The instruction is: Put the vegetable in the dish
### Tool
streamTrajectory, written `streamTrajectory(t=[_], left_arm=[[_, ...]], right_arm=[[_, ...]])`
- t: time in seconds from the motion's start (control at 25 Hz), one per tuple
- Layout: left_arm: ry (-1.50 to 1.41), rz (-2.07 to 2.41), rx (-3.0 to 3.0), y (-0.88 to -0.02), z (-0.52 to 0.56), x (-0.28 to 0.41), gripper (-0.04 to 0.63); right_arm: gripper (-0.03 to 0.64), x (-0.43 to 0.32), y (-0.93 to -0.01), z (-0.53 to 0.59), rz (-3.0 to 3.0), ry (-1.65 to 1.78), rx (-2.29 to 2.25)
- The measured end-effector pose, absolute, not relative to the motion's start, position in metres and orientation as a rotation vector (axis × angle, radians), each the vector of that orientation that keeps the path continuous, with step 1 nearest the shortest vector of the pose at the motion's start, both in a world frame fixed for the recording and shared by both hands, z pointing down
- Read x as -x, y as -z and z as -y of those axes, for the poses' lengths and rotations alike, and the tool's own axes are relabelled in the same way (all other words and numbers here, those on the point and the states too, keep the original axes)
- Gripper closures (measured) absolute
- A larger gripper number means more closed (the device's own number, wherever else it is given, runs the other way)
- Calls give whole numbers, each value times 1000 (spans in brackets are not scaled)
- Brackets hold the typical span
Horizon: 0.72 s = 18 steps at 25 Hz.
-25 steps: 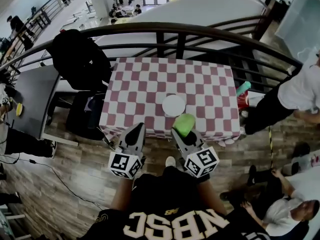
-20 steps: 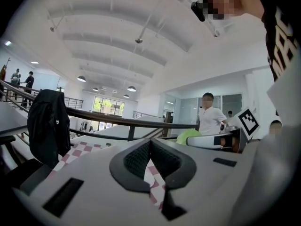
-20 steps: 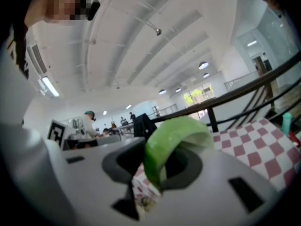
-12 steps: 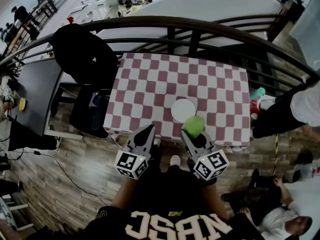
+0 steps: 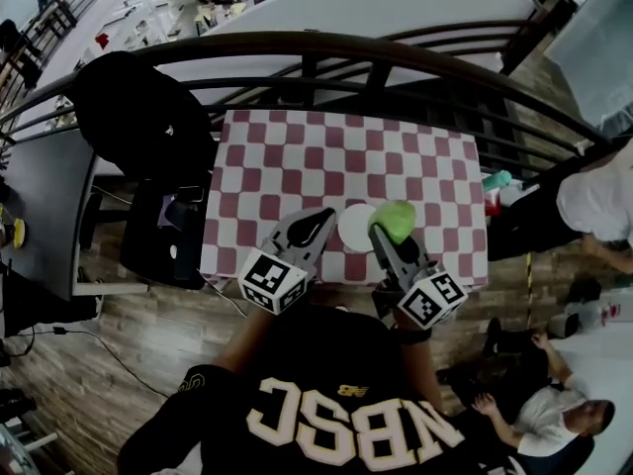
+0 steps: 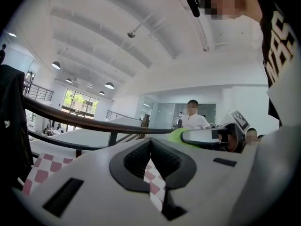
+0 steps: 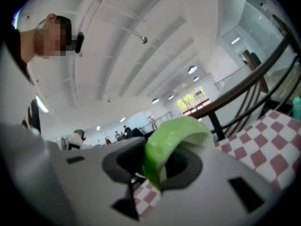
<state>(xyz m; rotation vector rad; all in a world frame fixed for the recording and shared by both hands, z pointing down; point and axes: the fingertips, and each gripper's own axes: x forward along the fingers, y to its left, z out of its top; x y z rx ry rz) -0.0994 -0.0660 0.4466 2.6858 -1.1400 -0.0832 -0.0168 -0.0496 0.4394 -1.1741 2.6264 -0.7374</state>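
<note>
We held the green vegetable (image 5: pixel 398 218) clamped in the jaws of the right gripper (image 5: pixel 386 234), just beside the white dish (image 5: pixel 352 228) at the tabletop's (image 5: pixel 297 166) near edge. The left gripper (image 5: pixel 318 221) had its jaws together. Released early, the vegetable could roll off.

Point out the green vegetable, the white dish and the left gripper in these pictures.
green vegetable (image 5: pixel 398 222), head view, on its middle.
white dish (image 5: pixel 352 230), head view, on its bare centre.
left gripper (image 5: pixel 323 216), head view, at the tips of its shut jaws.

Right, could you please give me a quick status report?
Right gripper shut on green vegetable, by white dish. Left gripper shut, empty. Nothing in the way.
</note>
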Motion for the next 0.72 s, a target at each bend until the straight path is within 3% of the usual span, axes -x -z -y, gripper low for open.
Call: streamTrajectory(t=[0.32, 0.56, 0.64, 0.72], left_arm=[[30, 909, -2727, -471, 105, 110, 575], [-19, 773, -2769, -476, 114, 78, 571], [-23, 661, -2781, -476, 109, 62, 537], [-70, 508, -2797, -478, 105, 44, 419]], right_arm=[[500, 22, -450, 83, -2578, 778, 1188], [500, -1, -465, 97, -2534, 927, 1042], [500, -7, -466, 95, -2514, 960, 914], [500, -14, -464, 95, -2502, 963, 773]])
